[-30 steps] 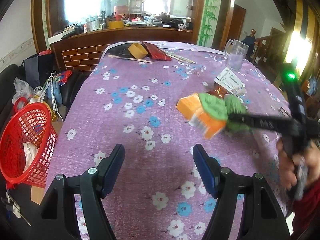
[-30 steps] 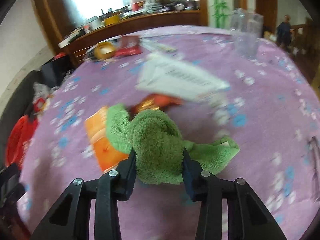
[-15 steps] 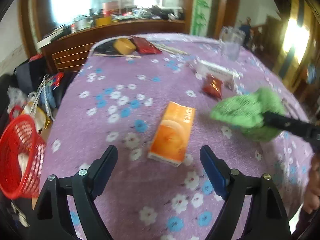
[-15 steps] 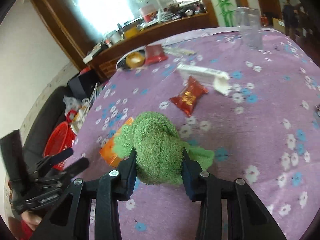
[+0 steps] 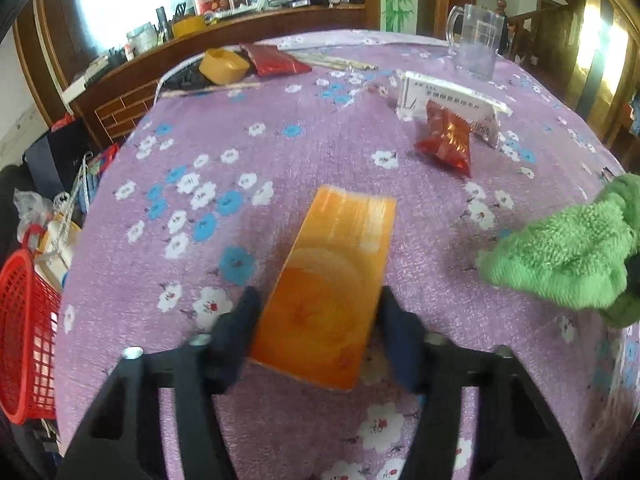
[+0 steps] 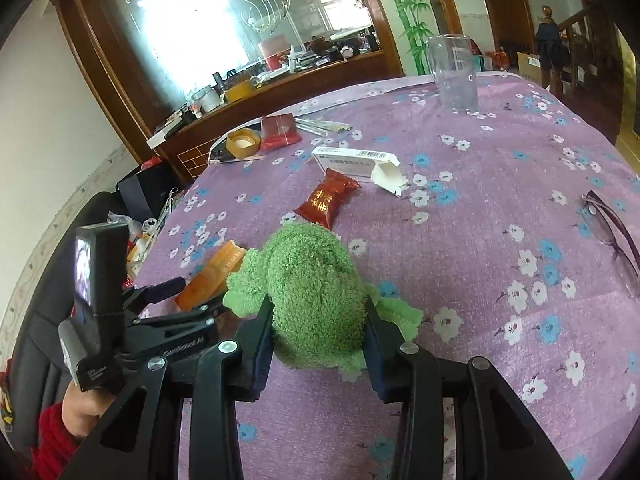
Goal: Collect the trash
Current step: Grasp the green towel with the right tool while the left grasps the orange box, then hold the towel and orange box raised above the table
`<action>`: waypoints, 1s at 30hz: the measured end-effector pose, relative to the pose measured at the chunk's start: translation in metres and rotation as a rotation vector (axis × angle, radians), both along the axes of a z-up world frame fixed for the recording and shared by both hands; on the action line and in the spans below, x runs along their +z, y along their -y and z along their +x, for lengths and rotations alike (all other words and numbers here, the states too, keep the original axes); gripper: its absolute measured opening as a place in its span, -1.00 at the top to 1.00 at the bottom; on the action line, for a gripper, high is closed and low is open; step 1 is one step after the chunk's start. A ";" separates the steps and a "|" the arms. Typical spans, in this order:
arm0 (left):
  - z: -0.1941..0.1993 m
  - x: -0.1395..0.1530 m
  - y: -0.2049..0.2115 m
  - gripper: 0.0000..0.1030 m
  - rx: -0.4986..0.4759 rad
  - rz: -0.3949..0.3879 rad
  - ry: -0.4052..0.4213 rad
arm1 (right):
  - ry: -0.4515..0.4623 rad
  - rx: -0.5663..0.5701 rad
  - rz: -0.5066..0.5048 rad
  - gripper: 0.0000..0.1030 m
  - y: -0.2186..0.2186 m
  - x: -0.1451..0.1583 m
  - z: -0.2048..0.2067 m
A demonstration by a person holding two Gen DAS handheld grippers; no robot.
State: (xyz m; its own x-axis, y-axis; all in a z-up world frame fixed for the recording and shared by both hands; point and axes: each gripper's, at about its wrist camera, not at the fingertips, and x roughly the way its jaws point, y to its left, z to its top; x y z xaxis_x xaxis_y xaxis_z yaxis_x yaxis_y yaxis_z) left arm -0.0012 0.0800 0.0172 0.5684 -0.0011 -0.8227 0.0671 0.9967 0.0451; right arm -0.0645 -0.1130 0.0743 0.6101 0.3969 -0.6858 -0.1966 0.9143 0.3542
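An orange carton [image 5: 332, 280] lies flat on the purple flowered tablecloth [image 5: 240, 136]. My left gripper [image 5: 318, 320] has its two fingers on either side of the carton's near end, close to its sides; the jaws look open around it. The carton also shows in the right wrist view [image 6: 212, 276], with the left gripper [image 6: 188, 296] at it. My right gripper [image 6: 320, 336] is shut on a green fuzzy cloth [image 6: 316, 292], which also shows at the right edge of the left wrist view [image 5: 568, 260]. A red snack wrapper [image 5: 448, 140] and a white medicine box [image 5: 448, 100] lie farther back.
A red mesh basket [image 5: 24, 332] stands beside the table at the left. A clear glass mug [image 5: 476, 44], a yellow bowl [image 5: 222, 66], a red packet [image 5: 272, 60] and chopsticks lie at the far side. Eyeglasses [image 6: 612, 232] lie at the right.
My left gripper has moved forward and its fingers have narrowed around the orange carton. My right gripper has drawn back to the right with the green cloth, off the carton.
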 end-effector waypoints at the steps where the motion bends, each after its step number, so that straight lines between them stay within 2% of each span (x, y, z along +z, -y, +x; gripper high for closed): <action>1: 0.000 0.000 -0.001 -0.06 0.004 -0.004 -0.001 | 0.002 0.001 -0.003 0.17 -0.001 -0.001 0.000; 3: -0.003 0.001 -0.001 -0.05 0.014 -0.001 0.005 | 0.009 0.003 -0.013 0.17 -0.004 -0.002 0.000; 6: -0.015 0.008 -0.004 0.12 0.023 -0.025 0.035 | 0.018 0.004 -0.021 0.17 -0.009 -0.003 -0.001; 18: -0.071 0.041 -0.006 0.11 0.079 0.035 0.240 | 0.067 0.027 -0.084 0.17 -0.036 -0.004 -0.011; 30: -0.082 0.042 -0.016 0.11 0.083 0.039 0.248 | 0.068 0.028 -0.108 0.17 -0.047 -0.003 -0.017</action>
State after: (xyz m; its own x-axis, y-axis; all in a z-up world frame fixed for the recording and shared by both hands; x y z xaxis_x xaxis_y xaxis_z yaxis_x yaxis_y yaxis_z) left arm -0.0837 0.0956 0.0589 0.7495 0.0827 -0.6569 -0.0327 0.9956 0.0880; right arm -0.0816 -0.0658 0.0708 0.6465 0.3404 -0.6828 -0.2431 0.9402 0.2385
